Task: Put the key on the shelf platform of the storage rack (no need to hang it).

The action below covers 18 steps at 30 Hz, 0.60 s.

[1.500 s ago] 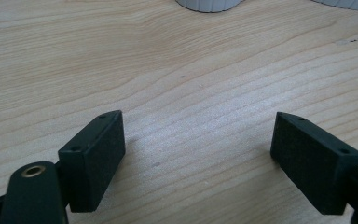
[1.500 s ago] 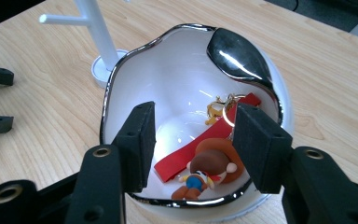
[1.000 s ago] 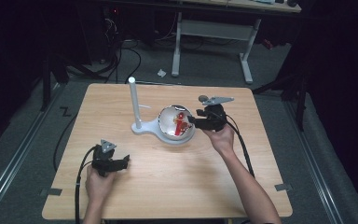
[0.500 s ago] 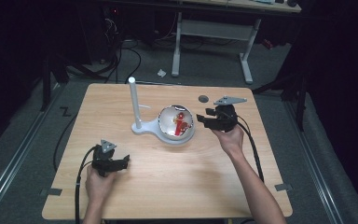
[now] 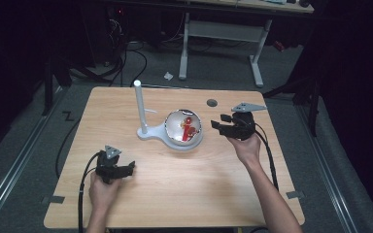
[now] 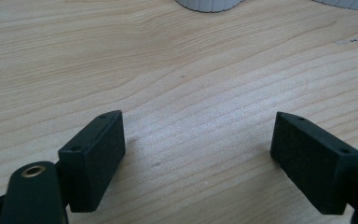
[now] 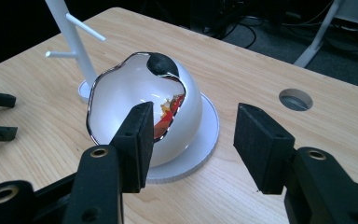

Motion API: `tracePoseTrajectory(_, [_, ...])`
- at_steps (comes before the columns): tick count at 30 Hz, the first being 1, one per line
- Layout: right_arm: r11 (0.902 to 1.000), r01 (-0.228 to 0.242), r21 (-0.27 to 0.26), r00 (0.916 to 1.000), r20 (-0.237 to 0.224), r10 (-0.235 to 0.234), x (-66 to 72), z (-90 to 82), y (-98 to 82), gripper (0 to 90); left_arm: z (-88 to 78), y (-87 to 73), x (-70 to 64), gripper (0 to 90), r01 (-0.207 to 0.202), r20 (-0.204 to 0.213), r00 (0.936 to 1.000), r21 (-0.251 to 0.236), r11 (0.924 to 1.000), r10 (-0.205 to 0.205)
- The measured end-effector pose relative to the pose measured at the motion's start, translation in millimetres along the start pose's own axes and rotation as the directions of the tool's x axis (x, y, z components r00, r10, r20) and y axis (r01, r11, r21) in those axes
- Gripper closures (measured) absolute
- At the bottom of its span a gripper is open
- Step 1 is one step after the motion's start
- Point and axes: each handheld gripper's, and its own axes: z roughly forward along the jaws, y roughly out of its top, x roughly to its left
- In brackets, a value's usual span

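Now the right gripper [image 5: 223,124], jaws wide and empty, sits just right of the white bowl [image 5: 183,127]; the left gripper [image 5: 126,168], also wide, rests well apart.

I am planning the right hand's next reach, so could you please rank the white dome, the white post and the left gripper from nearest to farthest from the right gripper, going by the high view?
From the right gripper:
1. White dome, on its round base just to the gripper's left.
2. White post, upright beyond the dome, farther left.
3. Left gripper, near the table's front left.
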Motion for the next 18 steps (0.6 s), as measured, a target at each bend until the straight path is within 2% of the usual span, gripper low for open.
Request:
tracePoseTrajectory(9, [0.9991, 0.025, -0.035, 0.9995, 0.020, -0.024, 1.8, -18.1, -4.5, 50.1, 0.1, 0.0, 0.0, 18.1, 0.001, 0.000, 1.0000, -0.001, 1.0000, -0.001])
tracePoseTrajectory(15, [0.9996, -0.007, -0.027, 0.9998, 0.021, 0.008, -5.4, -23.6, -13.6, 49.9, 0.1, 0.0, -0.1, 18.1, 0.001, 0.000, 1.0000, -0.001, 1.0000, -0.001])
tracePoseTrajectory(18, [0.9995, -0.008, -0.031, 0.9996, 0.026, 0.009, -8.6, -27.4, -14.8, 49.8, 0.1, 0.0, -0.1, 18.1, 0.001, -0.001, 1.0000, -0.001, 1.0000, -0.001])
